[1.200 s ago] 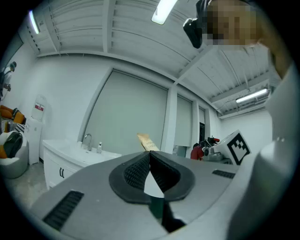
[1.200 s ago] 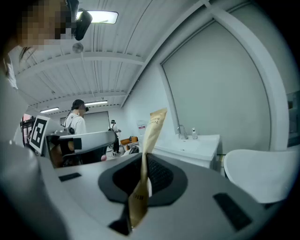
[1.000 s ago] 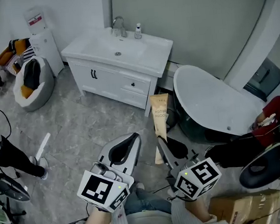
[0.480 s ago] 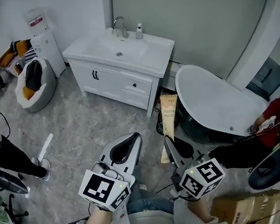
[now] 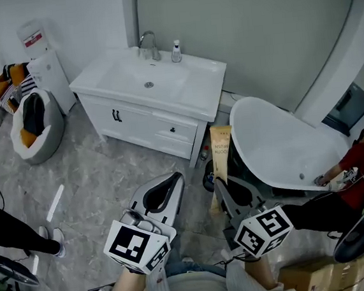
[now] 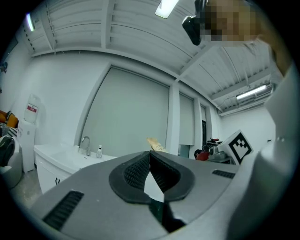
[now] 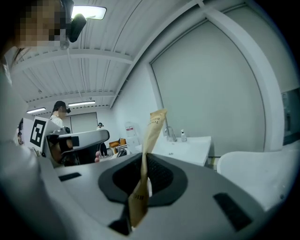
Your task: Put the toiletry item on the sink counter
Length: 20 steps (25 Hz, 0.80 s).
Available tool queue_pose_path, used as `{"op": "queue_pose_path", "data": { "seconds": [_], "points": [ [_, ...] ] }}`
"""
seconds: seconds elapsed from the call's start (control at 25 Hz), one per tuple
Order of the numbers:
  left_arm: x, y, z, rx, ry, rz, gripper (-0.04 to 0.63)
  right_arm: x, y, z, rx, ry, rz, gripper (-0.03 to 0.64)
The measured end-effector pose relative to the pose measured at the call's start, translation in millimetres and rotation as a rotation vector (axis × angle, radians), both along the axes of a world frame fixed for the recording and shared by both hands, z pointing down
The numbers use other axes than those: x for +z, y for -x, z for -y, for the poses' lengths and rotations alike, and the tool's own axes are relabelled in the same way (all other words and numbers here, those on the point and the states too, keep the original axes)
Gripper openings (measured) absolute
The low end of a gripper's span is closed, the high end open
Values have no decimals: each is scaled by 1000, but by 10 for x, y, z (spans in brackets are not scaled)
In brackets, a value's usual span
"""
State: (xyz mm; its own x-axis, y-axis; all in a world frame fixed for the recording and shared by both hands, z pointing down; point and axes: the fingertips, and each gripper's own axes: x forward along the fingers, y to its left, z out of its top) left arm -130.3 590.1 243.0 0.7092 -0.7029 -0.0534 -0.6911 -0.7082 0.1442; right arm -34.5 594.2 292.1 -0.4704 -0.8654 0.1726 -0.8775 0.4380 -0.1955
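Note:
A tan paper toothbrush pack [image 5: 220, 149] stands upright in my right gripper [image 5: 218, 184], which is shut on its lower end. In the right gripper view the pack [image 7: 151, 136] rises from between the dark pads. My left gripper [image 5: 174, 178] is beside it on the left, shut, with nothing between its jaws. The white sink counter [image 5: 198, 85] with its basin, faucet [image 5: 148, 44] and small bottle [image 5: 175, 51] lies ahead, well beyond both grippers. The counter [image 6: 58, 154] also shows low at the left of the left gripper view.
A white bathtub [image 5: 278, 145] stands right of the vanity, close to the right gripper. A bean bag [image 5: 29, 121] and a water dispenser [image 5: 40, 56] are at the far left. A person's leg [image 5: 14, 233] is at the left, a person in red [image 5: 357, 157] at the right, a cardboard box [image 5: 310, 275] at the bottom right.
The vanity has come nearer and shifted down in the head view. The right gripper and the pack have moved slightly right. Both grippers keep the same grip.

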Motion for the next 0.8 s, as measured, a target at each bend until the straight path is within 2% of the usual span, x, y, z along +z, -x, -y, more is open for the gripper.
{"op": "queue_pose_path", "data": {
  "seconds": [0.4,0.6,0.8],
  "points": [
    [9,86,1440,37,-1,27,17,-1,39,1396,53,2,14,32],
    [37,137,1917,61,-3,42,17,-5,34,1882,90,0,22,32],
    [83,224,2179,81,-1,58,17,41,65,2161,126,8,26,32]
  ]
}}
